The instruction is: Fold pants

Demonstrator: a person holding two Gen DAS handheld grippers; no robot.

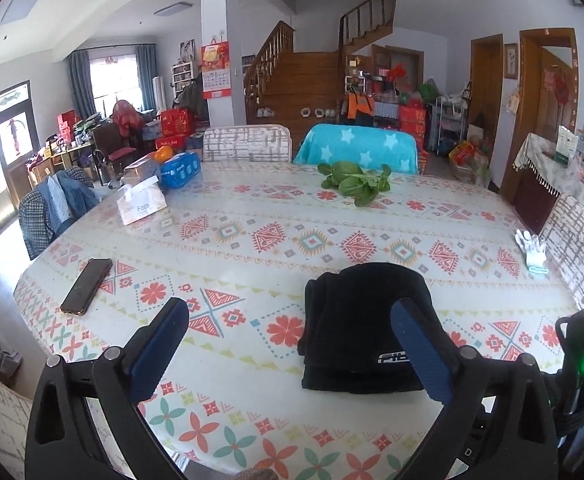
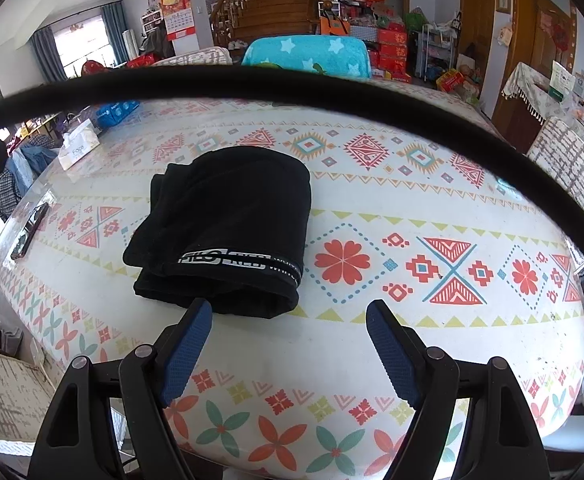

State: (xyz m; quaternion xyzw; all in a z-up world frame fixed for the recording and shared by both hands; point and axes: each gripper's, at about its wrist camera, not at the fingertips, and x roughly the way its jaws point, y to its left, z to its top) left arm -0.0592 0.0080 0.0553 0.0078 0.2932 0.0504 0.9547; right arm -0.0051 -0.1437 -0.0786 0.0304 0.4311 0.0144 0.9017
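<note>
Pants (image 2: 224,228), black, folded into a compact bundle, lying on the patterned tablecloth (image 2: 372,208) near the table's front edge, white lettering facing up. Left gripper (image 1: 290,320): jaws standing wide apart, gripping nothing, its right finger showing in front of the bundle. Right gripper (image 2: 288,320): jaws standing apart, gripping nothing, hovering just beside the bundle's near edge. Also lying on the table: phone (image 1: 87,286), tissue box (image 1: 142,204), leafy greens (image 1: 354,182), white glove (image 1: 534,250).

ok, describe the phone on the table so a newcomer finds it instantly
Start at the patterned tablecloth. Follow its left edge, nearer the camera than the tissue box. The phone lies flat there: a dark slim slab, far left of the bulky folded black pants.
</note>
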